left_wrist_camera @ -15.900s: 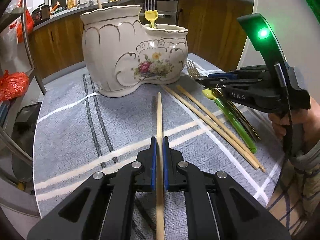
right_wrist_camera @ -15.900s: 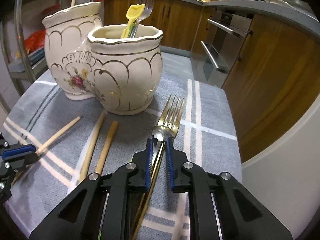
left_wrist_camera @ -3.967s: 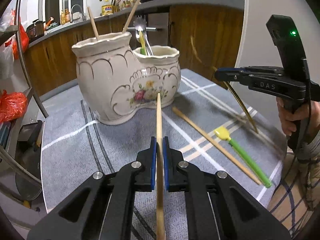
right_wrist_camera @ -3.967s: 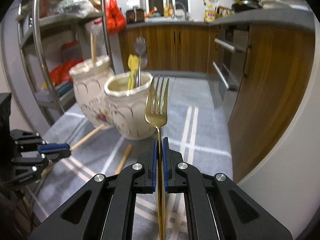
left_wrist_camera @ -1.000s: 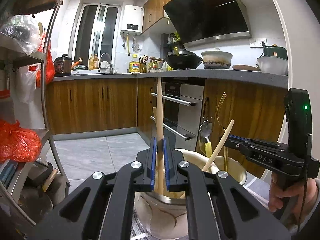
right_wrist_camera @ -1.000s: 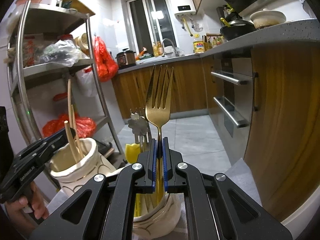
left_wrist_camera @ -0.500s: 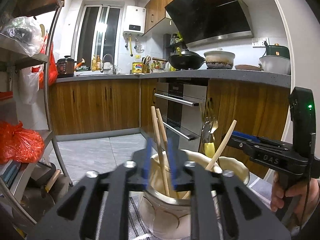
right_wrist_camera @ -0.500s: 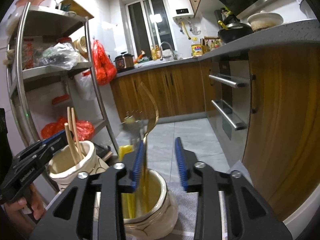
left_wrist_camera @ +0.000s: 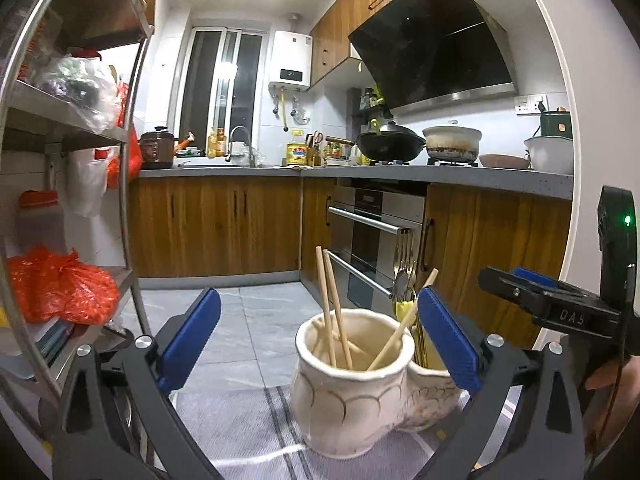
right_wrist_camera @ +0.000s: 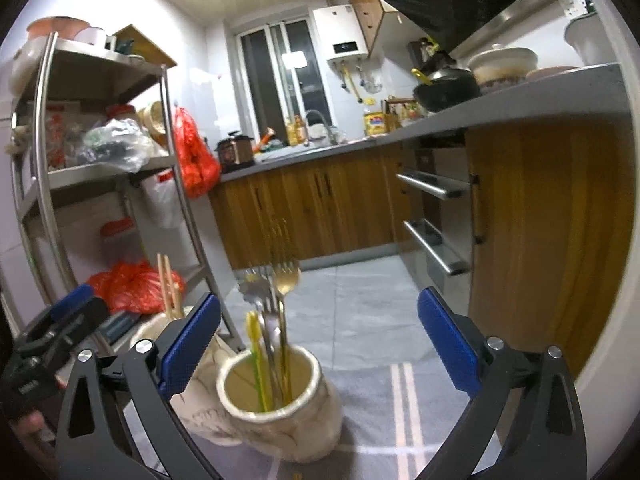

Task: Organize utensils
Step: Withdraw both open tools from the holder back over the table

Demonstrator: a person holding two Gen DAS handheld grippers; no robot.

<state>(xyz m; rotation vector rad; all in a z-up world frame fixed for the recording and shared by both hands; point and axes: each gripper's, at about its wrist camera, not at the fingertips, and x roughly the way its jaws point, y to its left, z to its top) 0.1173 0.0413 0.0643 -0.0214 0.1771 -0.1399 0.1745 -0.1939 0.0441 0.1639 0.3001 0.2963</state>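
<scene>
Utensils stand sorted in a cream ceramic two-compartment holder with gold scallop trim [left_wrist_camera: 352, 392] on the grey striped cloth [left_wrist_camera: 256, 436] of the worktop. From the left wrist view, the near compartment holds pale wooden chopsticks [left_wrist_camera: 332, 312], two upright and one leaning right, while the far compartment holds silver and gold forks [left_wrist_camera: 402, 268] and a yellow-headed plastic utensil [left_wrist_camera: 403, 309]. The left tool [left_wrist_camera: 318, 340] has its blue-padded jaws spread wide and opening, nothing pinched between them; the holder sits beyond the pads. At right, the black right tool [left_wrist_camera: 516, 284] appears side-on, gripped by a hand [left_wrist_camera: 608, 380].

From the right wrist view, the fork compartment [right_wrist_camera: 280, 408] is nearest, with the gold fork [right_wrist_camera: 285, 280], a silver fork [right_wrist_camera: 252, 284] and the yellow-green plastic utensil [right_wrist_camera: 256, 356] standing in it; the forks look blurred. Chopsticks [right_wrist_camera: 168, 288] rise from the compartment behind, at left. The right tool [right_wrist_camera: 318, 340] has its jaws wide apart and opening, empty. The left tool [right_wrist_camera: 60, 320] shows at the left edge, with fingers [right_wrist_camera: 28, 428] below it.
</scene>
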